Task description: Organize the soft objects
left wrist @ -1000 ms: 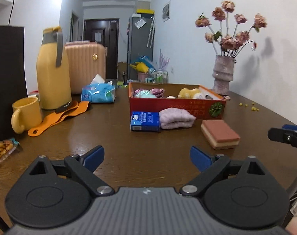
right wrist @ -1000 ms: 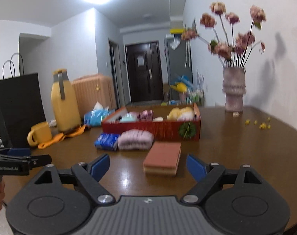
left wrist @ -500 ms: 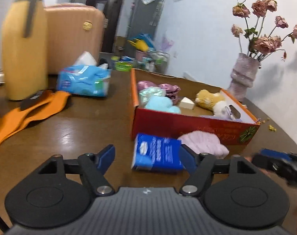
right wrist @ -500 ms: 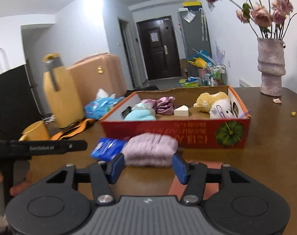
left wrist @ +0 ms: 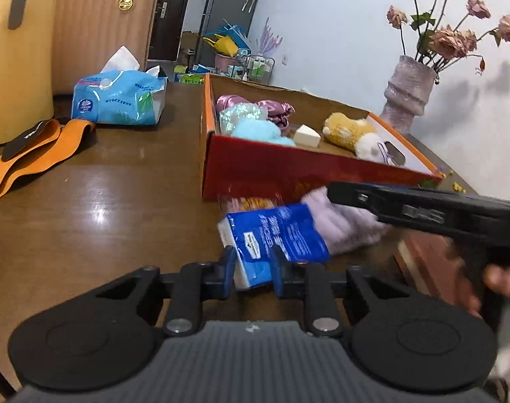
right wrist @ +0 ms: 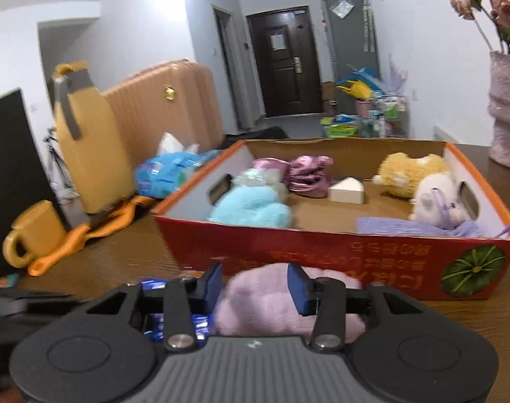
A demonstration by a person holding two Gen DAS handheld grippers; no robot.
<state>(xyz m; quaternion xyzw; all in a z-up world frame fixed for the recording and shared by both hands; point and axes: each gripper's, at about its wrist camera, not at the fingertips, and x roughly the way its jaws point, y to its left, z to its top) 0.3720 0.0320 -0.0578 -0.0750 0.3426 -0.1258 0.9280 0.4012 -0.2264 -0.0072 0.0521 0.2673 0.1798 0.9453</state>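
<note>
A small blue tissue pack point(left wrist: 275, 235) lies before the red cardboard box point(left wrist: 271, 171), and its near end sits between the fingers of my left gripper point(left wrist: 253, 268). The jaws are closing and their pads press its sides. Beside it lies a folded pink fluffy cloth point(right wrist: 261, 299). My right gripper point(right wrist: 255, 285) straddles the cloth's left part, its jaws closing and its pads sinking into the pile. In the left wrist view the right gripper point(left wrist: 335, 194) reaches in from the right over the cloth point(left wrist: 342, 228). The box point(right wrist: 322, 248) holds several plush toys and cloths.
A reddish sponge block point(left wrist: 419, 255) lies right of the cloth, partly hidden. On the left stand a yellow jug point(right wrist: 87, 154), yellow mug point(right wrist: 33, 235), orange strap point(left wrist: 36, 158), a large tissue pack point(left wrist: 120, 97) and a suitcase point(left wrist: 100, 23). A vase point(left wrist: 409, 90) stands behind the box.
Both grippers moved forward toward the box. The left jaws narrowed from wide onto the blue tissue pack; the right jaws narrowed onto the pink cloth.
</note>
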